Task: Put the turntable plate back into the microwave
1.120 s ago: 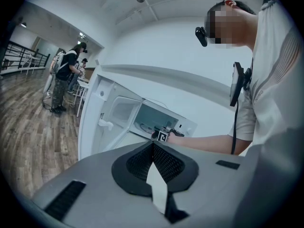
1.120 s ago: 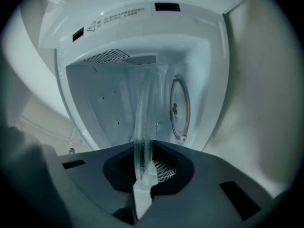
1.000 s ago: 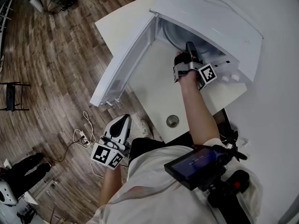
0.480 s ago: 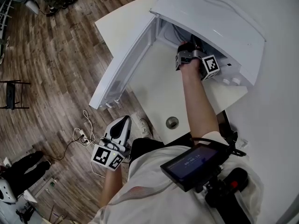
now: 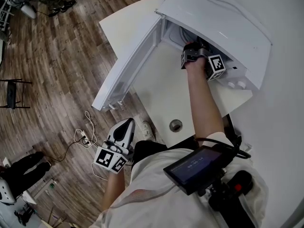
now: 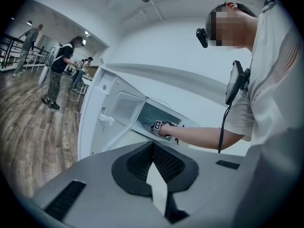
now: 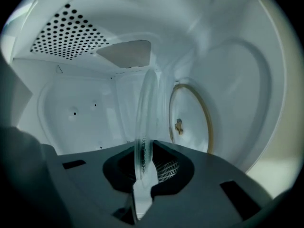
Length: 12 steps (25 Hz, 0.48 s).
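The right gripper [image 7: 144, 171] has its jaws drawn narrow and clamped on the rim of the glass plate [image 7: 145, 113], which its own view shows edge-on, running from the jaws toward 12 o'clock. The plate is inside the microwave [image 5: 223, 23], held clear of the tan ring [image 7: 205, 120] that lies at 3 o'clock of it, with a small hub [image 7: 178, 126] at the ring's middle. A patch of vent holes [image 7: 66, 32] sits at 10 o'clock on the cavity wall, and a pale cover panel [image 7: 126, 53] lies at 12 o'clock. In the head view the gripper is pushed into the cavity mouth at 1 o'clock, the forearm [image 5: 204, 103] stretching back toward 5 o'clock. The door [image 5: 128, 65] hangs open toward 10 o'clock from the cavity, over the white table [image 5: 161, 94], which has a round hole [image 5: 175, 125] near its front edge. The left gripper [image 5: 127, 125] hangs at 7 o'clock, well apart from the microwave and off the table, over the wood floor [image 5: 52, 56]; its own view shows its jaws together with nothing between them. White cables [image 5: 83, 137] lie on the floor at 9 o'clock of it. A small screen [image 5: 194, 167] sits on the person's chest at 5 o'clock.
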Tool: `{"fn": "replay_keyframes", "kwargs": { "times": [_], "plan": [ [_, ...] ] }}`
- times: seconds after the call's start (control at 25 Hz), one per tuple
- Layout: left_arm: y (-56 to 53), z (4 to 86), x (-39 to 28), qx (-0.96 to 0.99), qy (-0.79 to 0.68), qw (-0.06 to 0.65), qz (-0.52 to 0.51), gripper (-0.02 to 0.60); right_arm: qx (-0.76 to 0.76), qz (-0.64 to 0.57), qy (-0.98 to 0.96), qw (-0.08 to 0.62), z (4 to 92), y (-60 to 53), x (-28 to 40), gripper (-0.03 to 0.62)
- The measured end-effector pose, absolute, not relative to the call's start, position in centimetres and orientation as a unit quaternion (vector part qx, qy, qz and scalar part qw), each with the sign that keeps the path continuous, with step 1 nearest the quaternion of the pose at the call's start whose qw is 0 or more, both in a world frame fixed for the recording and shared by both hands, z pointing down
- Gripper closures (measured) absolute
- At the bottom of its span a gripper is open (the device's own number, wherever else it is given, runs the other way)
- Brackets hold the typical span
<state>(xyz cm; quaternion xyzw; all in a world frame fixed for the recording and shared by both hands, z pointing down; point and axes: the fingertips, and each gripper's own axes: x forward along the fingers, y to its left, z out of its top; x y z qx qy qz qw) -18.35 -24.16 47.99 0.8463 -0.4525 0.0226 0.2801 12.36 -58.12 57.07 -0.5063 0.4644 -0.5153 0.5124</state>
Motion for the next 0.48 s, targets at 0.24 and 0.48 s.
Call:
{"fn": "replay_keyframes", "kwargs": {
  "times": [0.24, 0.48],
  "plan": [
    [-24.21, 47.78, -18.20, 0.848, -0.450, 0.279, 0.022, 0.571, -0.519, -0.516, 0.455, 0.507, 57.37, -58.51, 12.54, 0.565],
    [-23.93, 48.04, -18.24, 0.845, -0.453, 0.283, 0.020, 0.571, -0.527, -0.525, 0.458, 0.487, 57.26, -58.58, 12.32, 0.565]
  ]
}}
